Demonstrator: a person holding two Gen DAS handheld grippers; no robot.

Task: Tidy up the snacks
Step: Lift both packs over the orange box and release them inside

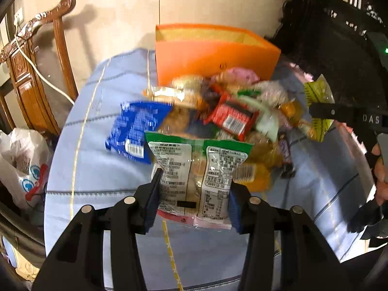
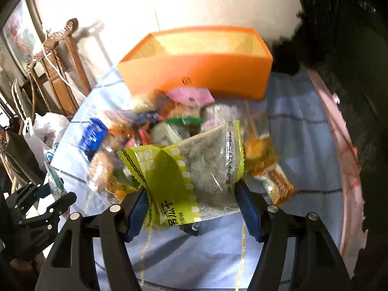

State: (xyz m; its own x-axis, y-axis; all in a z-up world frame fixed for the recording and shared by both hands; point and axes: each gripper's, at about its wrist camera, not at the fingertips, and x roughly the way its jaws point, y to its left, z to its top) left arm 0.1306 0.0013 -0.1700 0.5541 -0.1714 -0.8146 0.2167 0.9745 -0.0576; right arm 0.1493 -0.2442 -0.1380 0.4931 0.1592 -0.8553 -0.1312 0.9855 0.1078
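Note:
My left gripper (image 1: pixel 192 196) is shut on a green-topped clear snack packet (image 1: pixel 196 169), held above the table with its printed back facing the camera. My right gripper (image 2: pixel 192 206) is shut on a yellow-green packet of seeds (image 2: pixel 189 167), lifted over the pile; the same packet (image 1: pixel 317 101) and right gripper show at the right of the left wrist view. A blurred heap of snacks (image 1: pixel 225 106) lies on the blue tablecloth (image 1: pixel 101 169), with a blue packet (image 1: pixel 135 131) at its left. Behind the heap stands an open orange box (image 1: pixel 208 55), also the orange box (image 2: pixel 201 72).
A carved wooden chair (image 1: pixel 31 77) with a white cable stands at the left beyond the table edge. A white plastic bag (image 1: pixel 21 165) sits below it. A pale wall is behind the box. A person's hand (image 1: pixel 380 169) is at the right. Loose orange packets (image 2: pixel 274 177) lie right of the heap.

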